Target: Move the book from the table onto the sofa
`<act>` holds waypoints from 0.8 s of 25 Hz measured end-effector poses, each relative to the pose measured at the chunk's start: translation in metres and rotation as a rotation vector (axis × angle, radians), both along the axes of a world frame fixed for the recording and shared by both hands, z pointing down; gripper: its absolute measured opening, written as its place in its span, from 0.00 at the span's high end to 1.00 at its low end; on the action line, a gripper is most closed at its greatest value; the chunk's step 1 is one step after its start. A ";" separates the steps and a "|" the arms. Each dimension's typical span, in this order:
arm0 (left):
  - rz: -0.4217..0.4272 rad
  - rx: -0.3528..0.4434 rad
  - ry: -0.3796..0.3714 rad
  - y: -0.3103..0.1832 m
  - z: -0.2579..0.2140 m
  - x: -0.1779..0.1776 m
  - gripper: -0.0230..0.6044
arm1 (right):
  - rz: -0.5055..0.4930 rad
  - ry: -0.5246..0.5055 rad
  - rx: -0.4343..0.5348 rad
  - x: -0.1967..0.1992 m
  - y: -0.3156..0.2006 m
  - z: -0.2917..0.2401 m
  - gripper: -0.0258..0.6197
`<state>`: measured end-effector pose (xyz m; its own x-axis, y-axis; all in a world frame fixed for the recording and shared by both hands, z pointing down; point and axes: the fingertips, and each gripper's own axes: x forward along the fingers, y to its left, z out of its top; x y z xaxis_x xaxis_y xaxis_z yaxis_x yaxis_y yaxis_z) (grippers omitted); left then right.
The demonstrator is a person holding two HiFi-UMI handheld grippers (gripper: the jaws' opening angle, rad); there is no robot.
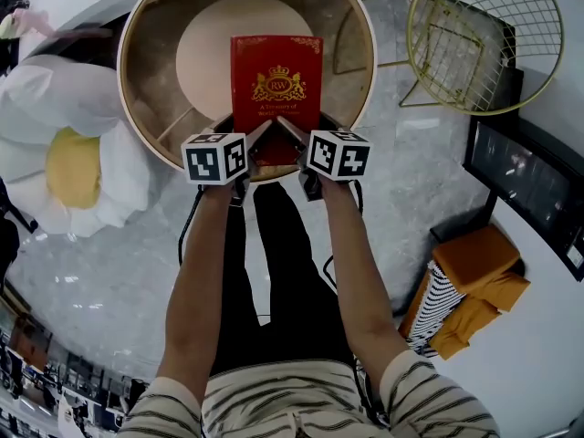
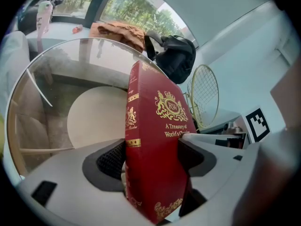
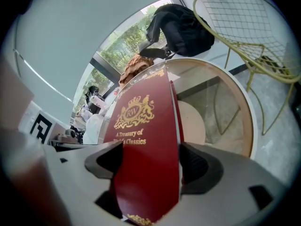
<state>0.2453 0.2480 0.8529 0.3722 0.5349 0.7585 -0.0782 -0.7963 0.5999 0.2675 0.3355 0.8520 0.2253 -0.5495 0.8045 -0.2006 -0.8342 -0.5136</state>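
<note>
The left gripper is pinched on the near left corner of a red hardback book. In the left gripper view, one jaw presses the gold-crested front cover and the other the back, beside the spine. The right gripper is clamped the same way on the near right corner, with the cover filling the gap between its jaws in its own view. The two tools angle inward towards each other. This likely shares the weight of a heavy book and stops it twisting or falling open.

The book reaches away from the person over a round glass-topped table. Its far end sits above the table's pale base disc, and the gripped end sits at the table's near rim. No view settles whether it rests on the glass or is just clear of it.

Further out, a gold wire chair stands to the right. A large white flower-shaped cushion lies to the left, and orange and striped cushions sit at lower right. The sofa cannot be identified with certainty, so the carry appears not yet begun.
</note>
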 end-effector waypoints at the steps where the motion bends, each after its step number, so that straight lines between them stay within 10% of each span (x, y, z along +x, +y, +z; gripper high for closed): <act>1: 0.000 0.001 0.002 -0.002 -0.003 -0.001 0.41 | 0.000 0.002 0.001 -0.001 -0.002 -0.003 0.37; 20: -0.026 0.001 0.068 -0.059 -0.096 -0.037 0.41 | -0.018 0.074 -0.009 -0.036 -0.058 -0.099 0.37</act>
<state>0.2084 0.1892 0.7567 0.4366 0.5240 0.7313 -0.0577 -0.7949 0.6040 0.2319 0.2771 0.7535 0.2749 -0.5467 0.7909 -0.2526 -0.8348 -0.4892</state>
